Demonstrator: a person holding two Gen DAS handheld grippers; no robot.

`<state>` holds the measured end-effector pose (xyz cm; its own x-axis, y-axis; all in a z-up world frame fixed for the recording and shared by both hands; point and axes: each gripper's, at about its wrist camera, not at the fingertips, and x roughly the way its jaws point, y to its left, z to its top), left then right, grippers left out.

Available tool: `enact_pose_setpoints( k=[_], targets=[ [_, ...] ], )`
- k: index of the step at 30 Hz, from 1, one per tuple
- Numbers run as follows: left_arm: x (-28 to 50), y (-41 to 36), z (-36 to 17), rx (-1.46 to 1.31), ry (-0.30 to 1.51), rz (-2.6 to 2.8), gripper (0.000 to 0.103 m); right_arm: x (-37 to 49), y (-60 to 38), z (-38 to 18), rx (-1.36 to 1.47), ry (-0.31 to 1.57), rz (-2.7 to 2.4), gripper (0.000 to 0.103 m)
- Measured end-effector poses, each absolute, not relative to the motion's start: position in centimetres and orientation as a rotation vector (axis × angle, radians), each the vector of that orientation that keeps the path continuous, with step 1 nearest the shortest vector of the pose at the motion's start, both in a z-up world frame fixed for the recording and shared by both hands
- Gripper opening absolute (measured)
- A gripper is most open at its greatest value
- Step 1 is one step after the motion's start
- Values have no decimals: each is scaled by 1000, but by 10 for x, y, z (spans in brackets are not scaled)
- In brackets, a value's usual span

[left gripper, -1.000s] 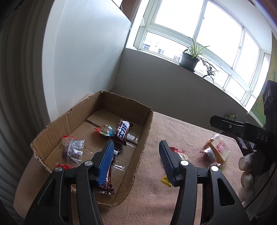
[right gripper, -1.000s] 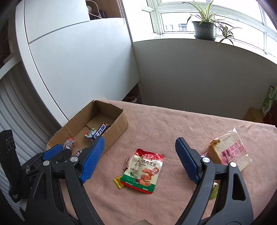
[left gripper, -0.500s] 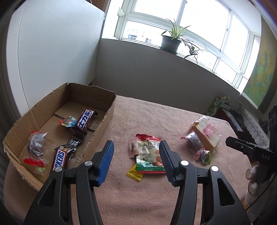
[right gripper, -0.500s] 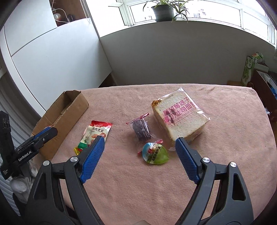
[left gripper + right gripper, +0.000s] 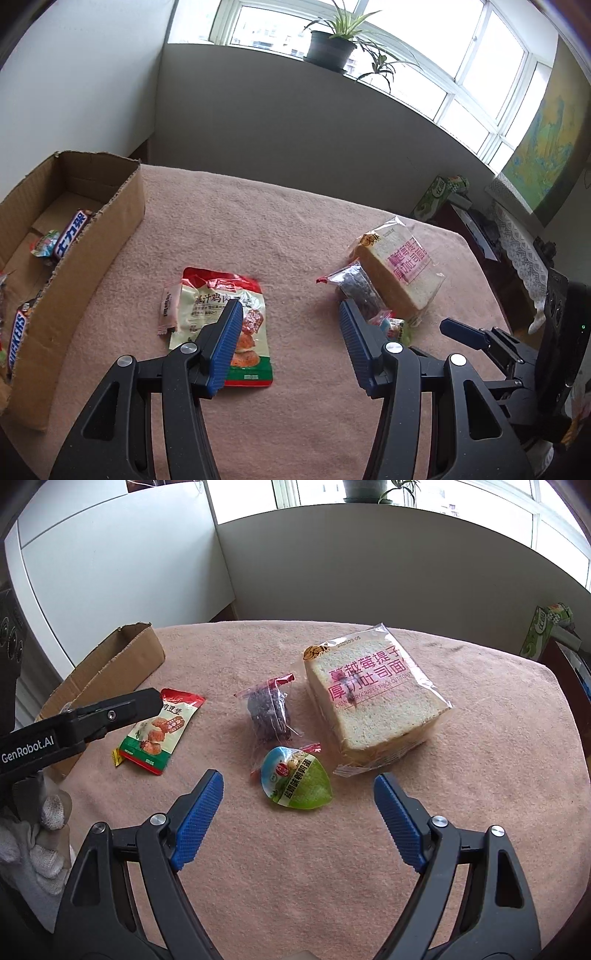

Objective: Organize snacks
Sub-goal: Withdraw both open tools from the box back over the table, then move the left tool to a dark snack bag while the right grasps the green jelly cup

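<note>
Green egg pack point(image 5: 297, 783), red-white-green pouch point(image 5: 225, 317), pink tablecloth point(image 5: 332, 867), blue-padded claws.

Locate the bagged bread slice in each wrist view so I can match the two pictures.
Left wrist view: bagged bread slice lies right of centre on the pink cloth, beyond the right-hand blue pad.
Right wrist view: bagged bread slice lies upper right of centre, above the open jaws.
Shared landmark: the dark snack in clear wrap lies just left of the bread in both views.
</note>
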<state>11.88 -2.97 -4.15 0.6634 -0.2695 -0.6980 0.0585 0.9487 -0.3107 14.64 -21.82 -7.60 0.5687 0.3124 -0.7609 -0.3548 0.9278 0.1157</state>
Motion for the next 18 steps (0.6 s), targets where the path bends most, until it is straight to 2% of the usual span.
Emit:
enact_pose_setpoints(
  k=[12, 18],
  targets=[
    [156, -71, -58, -291, 928, -230, 57, 153, -220, -84, -76, 890, 443, 86],
    [166, -83, -61, -278, 951, -222, 58, 157, -225, -89, -70, 906, 452, 82]
  ],
)
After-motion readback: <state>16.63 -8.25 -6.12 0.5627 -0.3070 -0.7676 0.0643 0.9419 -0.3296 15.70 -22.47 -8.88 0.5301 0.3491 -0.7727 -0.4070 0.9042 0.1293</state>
